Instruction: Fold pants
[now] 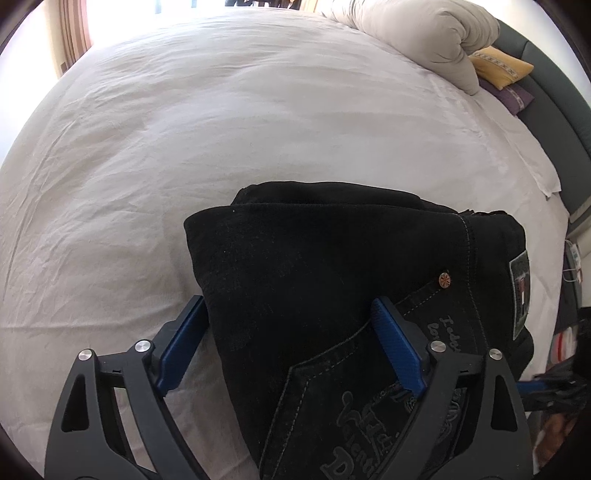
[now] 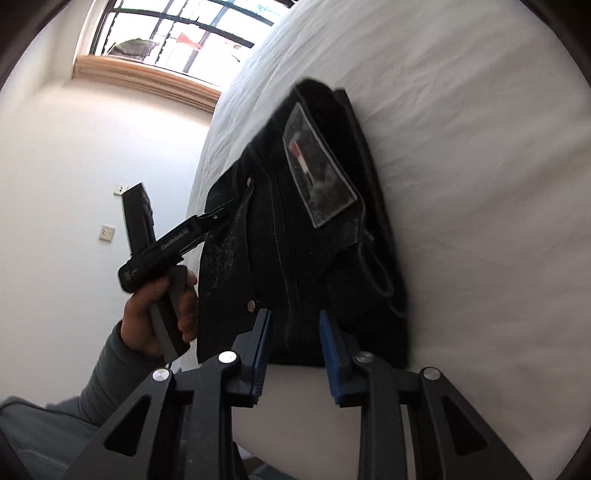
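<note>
Black jeans [image 1: 332, 266] lie folded in a thick bundle on the white bed sheet [image 1: 184, 129]; a back pocket with embroidery and a waist patch face up. My left gripper [image 1: 291, 310] is open, its blue fingers straddling the bundle's near left part. In the right wrist view the jeans [image 2: 314, 221] show the grey patch, and my right gripper [image 2: 295, 321] has its blue fingers on either side of the bundle's near edge, open a moderate gap. The left gripper [image 2: 218, 218] shows there too, held by a hand at the jeans' left side.
A rolled beige duvet [image 1: 436, 33] and yellow and purple cushions [image 1: 498, 70] lie at the head of the bed by the dark headboard [image 1: 561, 103]. A window [image 2: 184, 33] and white wall with sockets stand beyond the bed's edge.
</note>
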A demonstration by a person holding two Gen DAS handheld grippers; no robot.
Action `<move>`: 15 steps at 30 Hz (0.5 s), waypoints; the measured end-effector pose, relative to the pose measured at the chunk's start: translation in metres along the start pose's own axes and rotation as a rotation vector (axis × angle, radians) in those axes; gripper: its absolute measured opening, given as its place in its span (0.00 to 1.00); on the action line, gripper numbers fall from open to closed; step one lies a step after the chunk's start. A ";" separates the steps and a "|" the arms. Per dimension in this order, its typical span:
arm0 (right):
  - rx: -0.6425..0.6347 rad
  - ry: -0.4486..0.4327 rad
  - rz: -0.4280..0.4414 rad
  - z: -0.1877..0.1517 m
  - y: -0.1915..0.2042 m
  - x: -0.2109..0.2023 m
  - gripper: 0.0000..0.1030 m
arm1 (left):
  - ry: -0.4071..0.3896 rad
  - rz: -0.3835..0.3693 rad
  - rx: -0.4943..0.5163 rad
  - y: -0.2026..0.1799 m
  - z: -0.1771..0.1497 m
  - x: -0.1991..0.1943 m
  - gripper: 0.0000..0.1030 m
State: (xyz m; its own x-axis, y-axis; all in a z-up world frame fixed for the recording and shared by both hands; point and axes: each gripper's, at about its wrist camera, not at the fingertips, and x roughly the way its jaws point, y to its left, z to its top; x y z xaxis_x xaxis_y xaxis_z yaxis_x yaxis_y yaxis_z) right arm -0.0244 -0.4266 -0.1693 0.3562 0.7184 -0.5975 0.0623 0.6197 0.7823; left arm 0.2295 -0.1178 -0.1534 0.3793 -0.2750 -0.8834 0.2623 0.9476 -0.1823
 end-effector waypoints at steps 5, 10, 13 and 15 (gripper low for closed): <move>-0.056 -0.142 -0.061 0.024 0.016 -0.044 0.74 | -0.008 0.011 -0.005 -0.001 0.000 -0.011 0.88; -0.091 -0.128 -0.140 0.055 0.023 -0.031 0.74 | -0.094 0.044 -0.019 0.006 -0.011 -0.056 0.87; -0.094 -0.107 -0.159 0.064 0.025 -0.017 0.74 | -0.102 0.033 -0.076 0.023 -0.024 -0.071 0.87; -0.090 -0.095 -0.154 0.067 0.022 -0.011 0.74 | -0.070 0.022 -0.115 0.033 -0.040 -0.072 0.87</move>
State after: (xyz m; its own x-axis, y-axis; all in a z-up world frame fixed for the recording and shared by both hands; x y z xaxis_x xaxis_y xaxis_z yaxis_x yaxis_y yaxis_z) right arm 0.0356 -0.4421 -0.1335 0.4357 0.5825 -0.6862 0.0409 0.7488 0.6616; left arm 0.1751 -0.0607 -0.1130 0.4457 -0.2604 -0.8565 0.1515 0.9649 -0.2145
